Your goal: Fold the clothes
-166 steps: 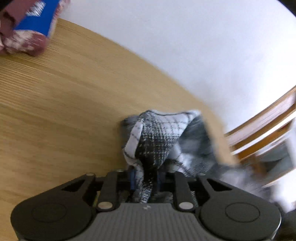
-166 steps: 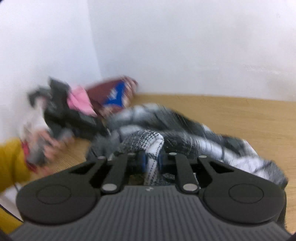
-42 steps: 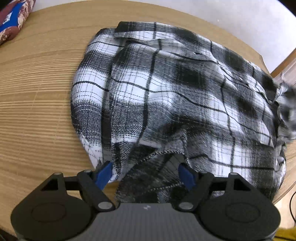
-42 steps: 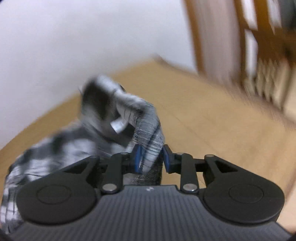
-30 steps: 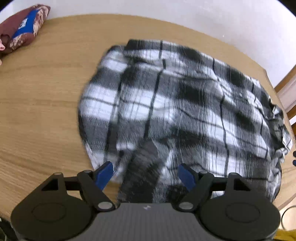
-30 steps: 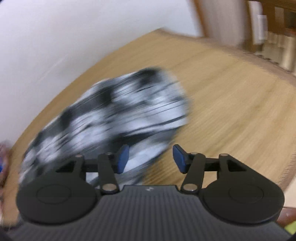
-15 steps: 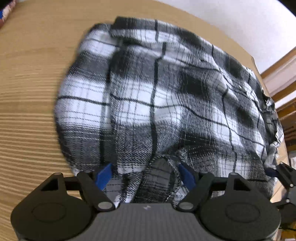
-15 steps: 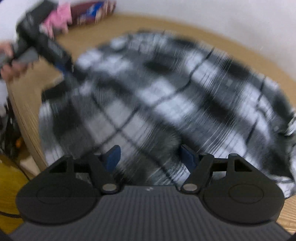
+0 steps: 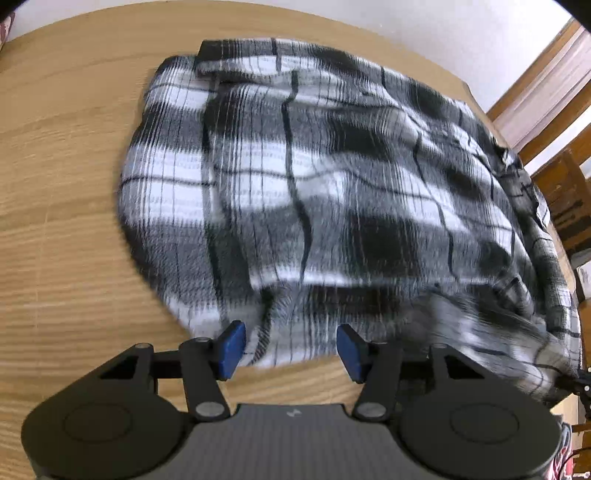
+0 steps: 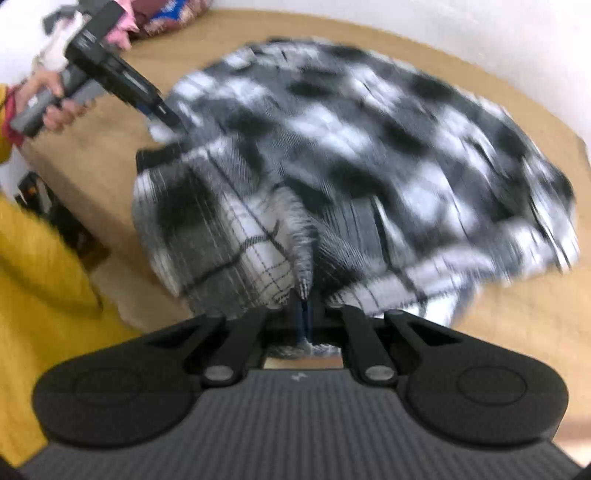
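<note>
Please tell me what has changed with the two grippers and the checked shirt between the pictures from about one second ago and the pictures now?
The right gripper, open a second ago, has shut on a fold at the near edge of the plaid shirt. The left gripper came lower over the shirt's hem; its jaws are closing, with hem between them, not yet pinched. The shirt stays spread on the wooden table.

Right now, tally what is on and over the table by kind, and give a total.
Plaid shirt: 1
Other clothes, heaped at the far corner: 1 pile, pieces too blurred to count
Hand-held grippers: 2, left closing over the shirt's hem, right shut on a fold
Total: 4
</note>
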`<control>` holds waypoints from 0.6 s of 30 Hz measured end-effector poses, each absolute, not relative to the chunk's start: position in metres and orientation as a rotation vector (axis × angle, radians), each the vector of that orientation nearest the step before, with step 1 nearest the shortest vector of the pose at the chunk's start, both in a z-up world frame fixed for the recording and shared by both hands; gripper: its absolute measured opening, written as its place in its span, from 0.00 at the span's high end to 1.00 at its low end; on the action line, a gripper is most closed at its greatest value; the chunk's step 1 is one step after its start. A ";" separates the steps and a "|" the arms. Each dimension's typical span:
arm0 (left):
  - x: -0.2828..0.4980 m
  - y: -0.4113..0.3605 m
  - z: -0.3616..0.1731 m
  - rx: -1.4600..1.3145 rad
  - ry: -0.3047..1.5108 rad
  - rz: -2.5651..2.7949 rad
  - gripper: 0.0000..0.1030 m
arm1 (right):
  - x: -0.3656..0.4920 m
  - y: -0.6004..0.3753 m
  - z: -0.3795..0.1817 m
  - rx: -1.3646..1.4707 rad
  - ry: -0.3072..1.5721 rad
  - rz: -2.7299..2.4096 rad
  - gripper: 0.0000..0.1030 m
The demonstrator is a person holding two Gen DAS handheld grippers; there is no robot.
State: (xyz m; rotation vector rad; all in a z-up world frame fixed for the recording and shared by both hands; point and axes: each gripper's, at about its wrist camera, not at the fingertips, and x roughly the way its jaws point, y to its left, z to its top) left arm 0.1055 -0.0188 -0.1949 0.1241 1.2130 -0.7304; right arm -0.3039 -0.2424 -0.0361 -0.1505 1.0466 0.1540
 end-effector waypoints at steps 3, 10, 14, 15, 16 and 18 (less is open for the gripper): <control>0.104 -0.010 -0.192 0.103 1.200 -0.740 0.44 | -0.326 -0.256 -0.051 -0.170 1.107 0.016 0.89; 0.118 -0.007 -0.186 0.031 1.193 -0.743 0.35 | -0.350 -0.281 -0.022 0.136 0.871 -0.223 0.46; 0.123 -0.029 -0.196 0.028 1.208 -0.752 0.34 | -0.337 -0.297 -0.021 0.207 0.762 -0.328 0.39; 0.124 -0.035 -0.198 0.039 1.196 -0.749 0.34 | -0.330 -0.301 -0.023 0.207 0.755 -0.354 0.39; 0.124 -0.041 -0.199 0.050 1.184 -0.746 0.30 | -0.323 -0.304 -0.024 0.205 0.747 -0.375 0.39; 0.127 -0.052 -0.200 0.079 1.177 -0.733 0.29 | -0.307 -0.312 -0.028 0.197 0.735 -0.406 0.39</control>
